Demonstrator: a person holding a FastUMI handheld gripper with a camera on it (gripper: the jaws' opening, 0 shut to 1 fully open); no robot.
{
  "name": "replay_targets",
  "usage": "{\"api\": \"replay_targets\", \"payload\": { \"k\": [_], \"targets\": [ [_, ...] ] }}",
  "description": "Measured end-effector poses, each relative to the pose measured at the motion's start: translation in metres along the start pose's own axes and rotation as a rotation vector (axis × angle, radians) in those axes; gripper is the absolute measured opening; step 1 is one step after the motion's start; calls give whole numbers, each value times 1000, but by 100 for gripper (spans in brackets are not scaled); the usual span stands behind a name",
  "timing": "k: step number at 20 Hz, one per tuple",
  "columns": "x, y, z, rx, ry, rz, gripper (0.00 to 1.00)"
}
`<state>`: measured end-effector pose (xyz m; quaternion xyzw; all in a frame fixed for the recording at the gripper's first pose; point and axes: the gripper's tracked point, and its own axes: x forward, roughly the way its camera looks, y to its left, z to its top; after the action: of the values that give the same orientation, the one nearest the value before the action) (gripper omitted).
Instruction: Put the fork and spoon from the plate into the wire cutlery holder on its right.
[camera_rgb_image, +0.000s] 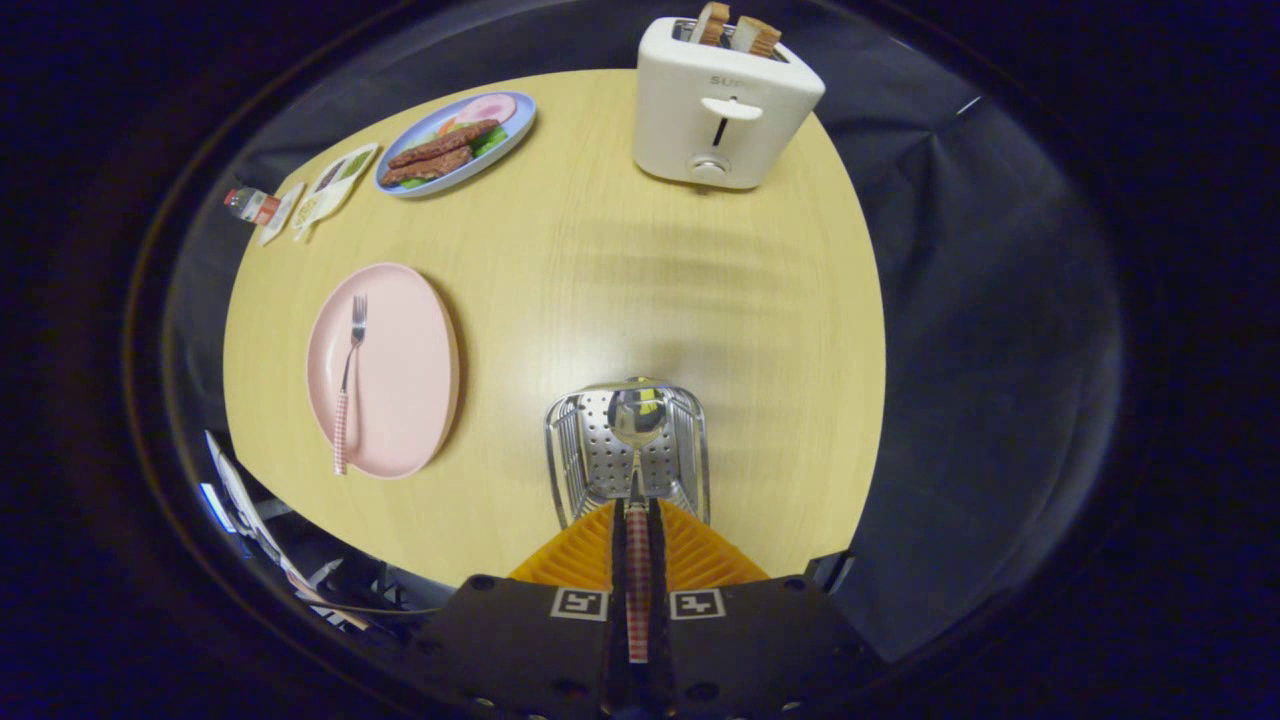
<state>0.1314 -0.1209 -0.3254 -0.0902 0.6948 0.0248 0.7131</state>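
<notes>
The tongs (637, 560) pinch the spoon (637, 470) by its checked handle, bowl hanging over the wire cutlery holder (575, 450) at lower centre. The fork (350, 385) lies on the pink plate (400, 370), left. Released off-line, the spoon could catch the rim and tip out. Toaster (722, 105) lettering is only partly legible.

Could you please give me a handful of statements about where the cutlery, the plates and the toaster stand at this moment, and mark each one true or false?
1. The gripper is shut on the spoon, its bowl over the wire cutlery holder. True.
2. The fork is already in the holder. False: it lies on the pink plate.
3. The toaster has bread in its slots. True.
4. The pink plate stands to the right of the holder. False: it stands to its left.
5. The blue plate carries food. True.
</notes>
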Motion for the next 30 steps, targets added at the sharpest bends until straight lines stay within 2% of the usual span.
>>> {"api": "replay_targets", "payload": {
  "k": [3, 6, 10, 13, 14, 16, 18, 19, 22, 23, 24, 25, 30],
  "targets": [
    [2, -2, 1, 8, -29, -18, 8],
    [0, 7, -8, 19, -33, 18, 8],
    [0, 6, -10, 35, -62, -26, 8],
    [-1, 10, -6, 42, -101, -26, 8],
    [-3, 10, 0, 47, -128, -33, 13],
    [-8, 8, 9, 58, -195, -55, 15],
    [-20, 6, 13, 86, -265, -86, 23],
    [-28, 9, 14, 101, -307, -95, 31],
    [-62, 15, 22, 157, -482, -142, 41],
    [-73, 22, 26, 180, -554, -143, 54],
    [-84, 28, 28, 202, -607, -152, 59],
    [-93, 37, 27, 225, -655, -148, 69],
    [-111, 103, 22, 226, -769, -115, 88]
  ]
}}
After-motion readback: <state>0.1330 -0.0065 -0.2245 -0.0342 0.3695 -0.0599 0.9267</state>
